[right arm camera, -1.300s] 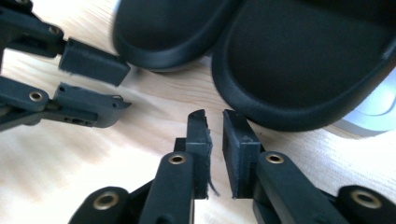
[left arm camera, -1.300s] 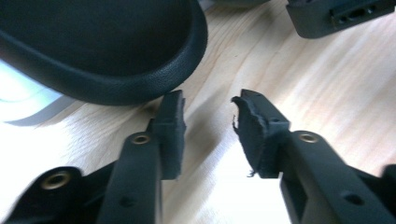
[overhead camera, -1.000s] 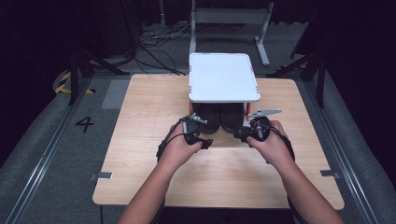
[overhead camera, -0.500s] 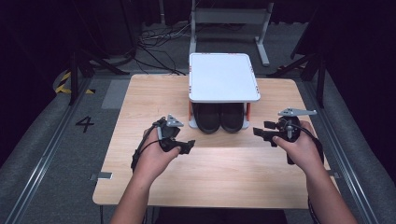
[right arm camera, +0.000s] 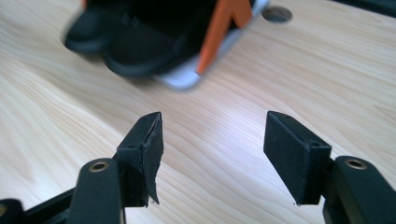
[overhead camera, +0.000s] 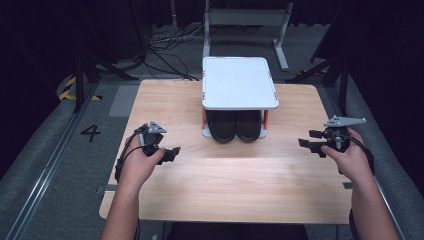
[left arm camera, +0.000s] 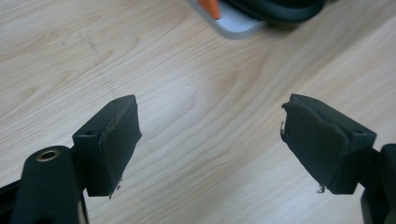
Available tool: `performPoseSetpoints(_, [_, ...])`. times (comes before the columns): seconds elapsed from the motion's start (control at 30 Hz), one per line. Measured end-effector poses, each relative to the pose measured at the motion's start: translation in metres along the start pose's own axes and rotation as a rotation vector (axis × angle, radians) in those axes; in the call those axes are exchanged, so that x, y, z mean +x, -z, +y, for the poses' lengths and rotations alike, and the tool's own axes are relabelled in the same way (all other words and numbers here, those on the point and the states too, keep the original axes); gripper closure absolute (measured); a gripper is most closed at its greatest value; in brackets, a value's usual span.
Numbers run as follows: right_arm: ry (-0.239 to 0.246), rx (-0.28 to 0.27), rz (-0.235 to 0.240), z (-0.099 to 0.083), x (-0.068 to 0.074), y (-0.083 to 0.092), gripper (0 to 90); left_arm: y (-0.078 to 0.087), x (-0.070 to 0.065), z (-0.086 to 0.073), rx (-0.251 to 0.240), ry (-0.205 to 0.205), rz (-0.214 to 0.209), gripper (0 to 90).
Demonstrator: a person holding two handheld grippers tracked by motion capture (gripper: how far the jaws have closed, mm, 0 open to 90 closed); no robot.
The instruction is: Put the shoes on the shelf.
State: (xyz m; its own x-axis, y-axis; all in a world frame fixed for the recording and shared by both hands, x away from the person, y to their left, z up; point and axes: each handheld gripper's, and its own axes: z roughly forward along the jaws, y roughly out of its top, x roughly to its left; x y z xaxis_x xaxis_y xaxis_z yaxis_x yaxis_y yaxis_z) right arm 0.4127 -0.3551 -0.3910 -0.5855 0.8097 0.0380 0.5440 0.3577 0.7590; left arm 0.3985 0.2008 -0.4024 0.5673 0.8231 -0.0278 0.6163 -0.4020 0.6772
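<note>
Shoes (overhead camera: 236, 126), a dark pair, sit side by side on the lower level of a small white two-tier rack (overhead camera: 240, 82) whose orange uprights show at its corners; the rack stands at about twelve o'clock from the middle of the wooden table (overhead camera: 225, 185), close to the far edge, with the toes of the pair poking out toward the person. From above, the left gripper (overhead camera: 167, 154) is held over the table at roughly nine o'clock, near the left edge, gripped by the left hand (overhead camera: 137, 167), and it points toward the centre. The right gripper (overhead camera: 309, 142) hangs at roughly three o'clock near the right edge, held by the right hand (overhead camera: 350, 160), with its grey three-cornered plate on top and its tip also turned inward. Both grippers are well apart from the rack and from each other. In the left gripper view the left gripper's two black jaws stand wide apart with nothing but bare wood between them; a corner of the rack's base and a dark sole edge lie at about one o'clock. In the right gripper view the right gripper's jaws are likewise spread with only tabletop between them, and the blurred shoes and an orange upright lie at about eleven o'clock, beside a round hole (right arm camera: 276, 14) in the tabletop.
</note>
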Motion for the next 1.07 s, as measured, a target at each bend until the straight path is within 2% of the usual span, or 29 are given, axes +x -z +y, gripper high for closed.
performPoseSetpoints(0.1, [-0.018, 0.000, 0.000, -0.009, -0.012, -0.008, 36.1, -0.008, 0.013, -0.008, -0.006, 0.010, 0.035, 17.8])
performPoseSetpoints(0.13, [-0.018, 0.000, 0.000, -0.009, -0.012, -0.008, 36.1, -0.008, 0.013, -0.008, -0.006, 0.010, 0.035, 17.2])
performPoseSetpoints(0.17, [-0.022, 0.019, 0.001, -0.015, -0.019, -0.014, 33.4, -0.011, 0.018, -0.011, -0.012, 0.017, 0.043, 17.0])
performPoseSetpoints(0.2, [-0.022, 0.019, 0.001, -0.015, -0.019, -0.014, 33.4, -0.013, 0.022, -0.013, -0.014, 0.024, 0.052, 17.0])
performPoseSetpoints(0.27, [-0.051, 0.039, 0.003, -0.021, -0.025, -0.019, 27.9, -0.018, 0.028, -0.018, -0.028, 0.037, 0.068, 17.0])
performPoseSetpoints(0.33, [-0.071, 0.001, 0.009, -0.028, -0.031, -0.026, 16.7, -0.023, 0.034, -0.023, -0.025, 0.059, 0.069, 17.0])
performPoseSetpoints(0.37, [-0.086, -0.019, 0.019, -0.031, -0.035, -0.030, 14.1, -0.025, 0.036, -0.025, -0.028, 0.070, 0.068, 17.0])
performPoseSetpoints(0.43, [-0.099, 0.009, 0.028, -0.038, -0.039, -0.036, 18.1, -0.028, 0.039, -0.027, -0.035, 0.081, 0.075, 17.1])
performPoseSetpoints(0.47, [-0.088, 0.021, 0.022, -0.041, -0.040, -0.039, 14.8, -0.029, 0.041, -0.029, -0.055, 0.092, 0.083, 17.1])
performPoseSetpoints(0.53, [-0.075, 0.022, -0.014, -0.050, -0.046, -0.046, 17.5, -0.032, 0.044, -0.032, -0.098, 0.115, 0.098, 17.1])
performPoseSetpoints(0.63, [-0.064, 0.018, -0.055, -0.061, -0.053, -0.053, 15.9, -0.036, 0.047, -0.036, -0.141, 0.115, 0.098, 16.4])
performPoseSetpoints(0.77, [-0.072, 0.002, -0.063, -0.068, -0.059, -0.054, 15.8, -0.040, 0.050, -0.039, -0.137, 0.121, 0.117, 16.2])
performPoseSetpoints(0.83, [-0.085, 0.023, -0.079, -0.071, -0.061, -0.055, 16.0, -0.043, 0.051, -0.042, -0.116, 0.123, 0.118, 16.3])
performPoseSetpoints(0.87, [-0.085, 0.023, -0.079, -0.071, -0.061, -0.055, 16.0, -0.046, 0.050, -0.043, -0.114, 0.128, 0.111, 16.3])
performPoseSetpoints(0.9, [-0.096, 0.027, -0.078, -0.073, -0.062, -0.055, 16.0, -0.048, 0.050, -0.043, -0.085, 0.139, 0.096, 16.3])
performPoseSetpoints(0.93, [-0.096, 0.027, -0.078, -0.073, -0.062, -0.055, 16.0, -0.048, 0.050, -0.043, -0.085, 0.139, 0.096, 16.3])
performPoseSetpoints(1.0, [-0.105, 0.021, -0.080, -0.074, -0.062, -0.054, 16.0, -0.048, 0.047, -0.039, -0.077, 0.173, 0.059, 16.3])
performPoseSetpoints(1.03, [-0.119, 0.003, -0.088, -0.074, -0.062, -0.052, 16.2, -0.049, 0.042, -0.032, -0.084, 0.222, 0.019, 16.3])
performPoseSetpoints(1.07, [-0.119, 0.003, -0.088, -0.074, -0.062, -0.052, 16.2, -0.049, 0.042, -0.032, -0.084, 0.222, 0.019, 16.3])
